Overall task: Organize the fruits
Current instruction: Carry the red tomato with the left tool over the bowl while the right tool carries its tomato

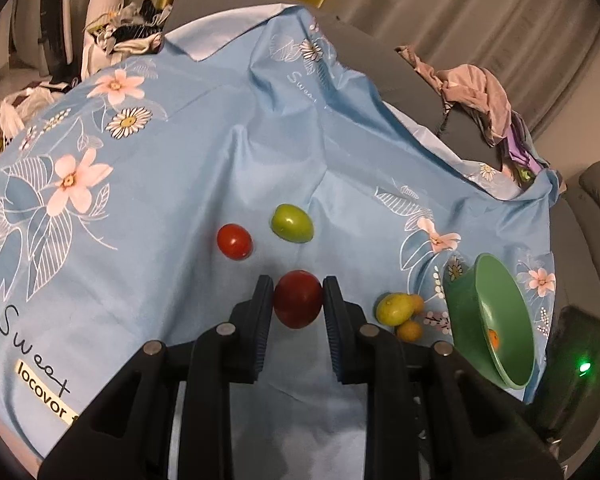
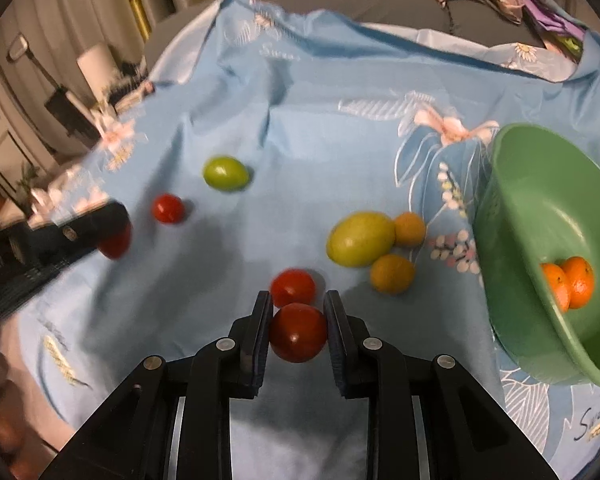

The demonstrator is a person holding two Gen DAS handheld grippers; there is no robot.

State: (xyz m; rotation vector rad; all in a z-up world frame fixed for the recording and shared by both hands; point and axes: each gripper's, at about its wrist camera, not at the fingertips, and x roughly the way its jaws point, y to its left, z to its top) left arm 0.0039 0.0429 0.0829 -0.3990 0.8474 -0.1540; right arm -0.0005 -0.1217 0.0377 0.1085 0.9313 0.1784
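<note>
In the left wrist view my left gripper (image 1: pixel 298 286) is shut on a dark red tomato (image 1: pixel 298 302), held just above the blue floral cloth (image 1: pixel 160 200). Beyond it lie a small red tomato (image 1: pixel 234 241) and a green fruit (image 1: pixel 292 223). My right gripper (image 2: pixel 298 298) has its pads pressed on another red tomato (image 2: pixel 298 334), with a second red tomato (image 2: pixel 293 286) right behind it. A yellow-green fruit (image 2: pixel 360 238) and two small orange fruits (image 2: pixel 392 274) lie beside the green bowl (image 2: pixel 512 168), which holds two oranges (image 2: pixel 572 282). The left gripper (image 2: pixel 116 232) shows blurred at the left.
Crumpled clothes (image 1: pixel 476 92) lie on the grey sofa back (image 1: pixel 420 92) behind the cloth. Bags and clutter (image 1: pixel 128 36) stand at the far left. A dark device with a green light (image 1: pixel 584 368) sits right of the bowl.
</note>
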